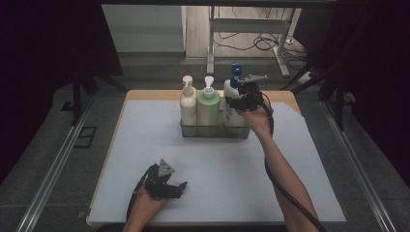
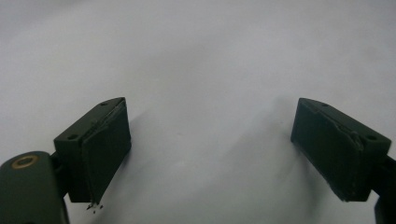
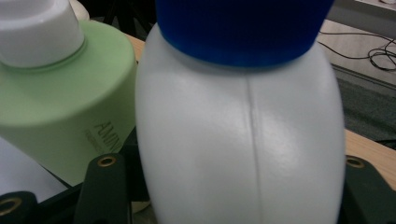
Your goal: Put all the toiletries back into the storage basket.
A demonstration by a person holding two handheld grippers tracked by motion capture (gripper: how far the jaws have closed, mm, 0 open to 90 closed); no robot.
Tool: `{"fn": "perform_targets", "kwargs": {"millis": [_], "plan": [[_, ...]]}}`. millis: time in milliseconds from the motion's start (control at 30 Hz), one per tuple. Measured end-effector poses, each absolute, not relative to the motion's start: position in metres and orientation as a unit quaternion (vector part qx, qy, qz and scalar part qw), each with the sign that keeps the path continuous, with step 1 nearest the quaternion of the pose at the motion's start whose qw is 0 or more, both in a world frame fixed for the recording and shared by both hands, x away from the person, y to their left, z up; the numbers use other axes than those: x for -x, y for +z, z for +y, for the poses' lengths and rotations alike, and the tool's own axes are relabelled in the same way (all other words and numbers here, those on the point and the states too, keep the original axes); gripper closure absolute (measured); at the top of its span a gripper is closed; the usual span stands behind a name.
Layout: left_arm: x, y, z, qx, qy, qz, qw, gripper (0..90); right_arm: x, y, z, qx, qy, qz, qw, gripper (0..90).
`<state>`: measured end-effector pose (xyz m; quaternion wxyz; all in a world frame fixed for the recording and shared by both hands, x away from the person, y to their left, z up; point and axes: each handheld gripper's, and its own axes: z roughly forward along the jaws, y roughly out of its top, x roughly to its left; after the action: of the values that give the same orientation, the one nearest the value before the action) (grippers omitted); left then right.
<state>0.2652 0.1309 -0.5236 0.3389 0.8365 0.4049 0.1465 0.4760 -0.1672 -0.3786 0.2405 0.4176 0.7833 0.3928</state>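
In the clear tray (image 1: 212, 131) at the far middle of the bench (image 1: 145, 94), the white bottle with a blue cap (image 3: 243, 140) stands rightmost; right tool (image 1: 240, 99) clamps its body. Neighbouring green bottle (image 3: 65, 102) bears partial lettering "AMIN". Left tool (image 2: 210, 149) rests wide apart, empty, near the front edge.

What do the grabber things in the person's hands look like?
Each hand-held gripper is black, with two blocky jaws lined with flat dark pads. The left hand-held gripper has a grey three-cornered plate on top and brass-coloured screw rings. The right hand-held gripper has the same plate, and a black cable trails along the person's bare forearm.
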Motion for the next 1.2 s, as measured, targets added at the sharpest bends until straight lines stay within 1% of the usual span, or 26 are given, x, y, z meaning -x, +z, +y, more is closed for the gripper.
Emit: {"fn": "perform_targets", "kwargs": {"millis": [567, 1000, 1200], "plan": [[-0.265, -0.524, 0.131, -0.837, 0.147, 0.405, 0.339, 12.0, -0.468, -0.393, -0.174, -0.425, 0.387, 0.784, 0.233, 40.2], [-0.265, -0.524, 0.131, -0.837, 0.147, 0.405, 0.339, 12.0, -0.47, -0.393, -0.178, -0.43, 0.393, 0.782, 0.223, 38.6], [-0.265, -0.524, 0.131, -0.836, 0.147, 0.405, 0.339, 12.0, -0.471, -0.395, -0.181, -0.437, 0.402, 0.776, 0.214, 35.1]]}}
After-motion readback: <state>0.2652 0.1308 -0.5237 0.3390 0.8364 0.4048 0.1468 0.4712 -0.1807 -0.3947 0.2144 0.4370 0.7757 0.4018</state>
